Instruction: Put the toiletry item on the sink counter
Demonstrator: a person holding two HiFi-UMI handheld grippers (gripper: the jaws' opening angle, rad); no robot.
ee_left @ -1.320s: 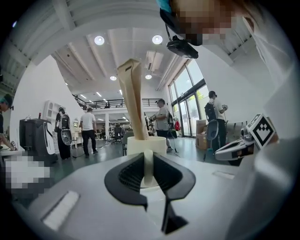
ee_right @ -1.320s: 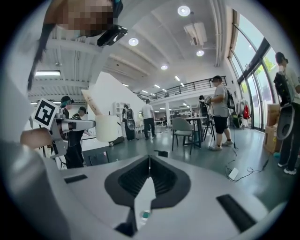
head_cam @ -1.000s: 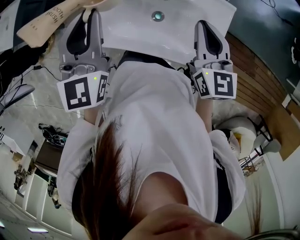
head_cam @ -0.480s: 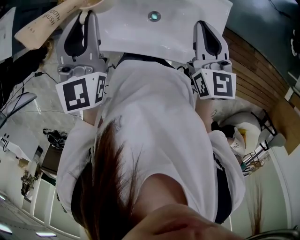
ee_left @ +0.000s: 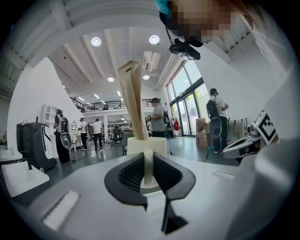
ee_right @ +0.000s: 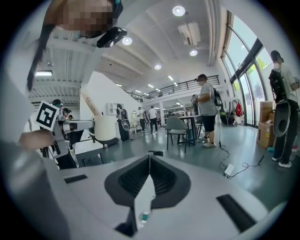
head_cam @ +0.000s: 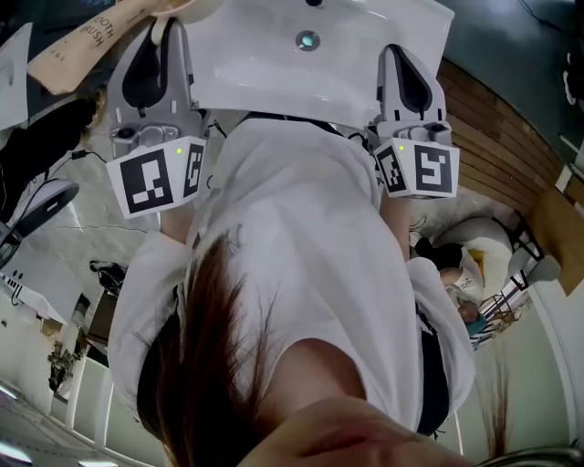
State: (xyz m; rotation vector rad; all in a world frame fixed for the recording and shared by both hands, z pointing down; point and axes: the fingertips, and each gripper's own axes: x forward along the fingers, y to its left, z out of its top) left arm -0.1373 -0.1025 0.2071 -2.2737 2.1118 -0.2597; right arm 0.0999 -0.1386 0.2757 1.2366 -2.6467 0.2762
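Left tool (ee_left: 148, 159) pinches the beige tube (ee_left: 133, 103) at its white cap end, just off the sink's (head_cam: 274, 64) left edge. Right tool (ee_right: 149, 161) pressed together, empty, by the sink's right edge. Your hold is narrow, so the long tube could pivot or slip while you lower it.

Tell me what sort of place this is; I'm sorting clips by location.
Probably a big open lab or office hall, not a home bathroom: round ceiling lights high overhead, a mezzanine railing, people standing about, and a white sink set up there.
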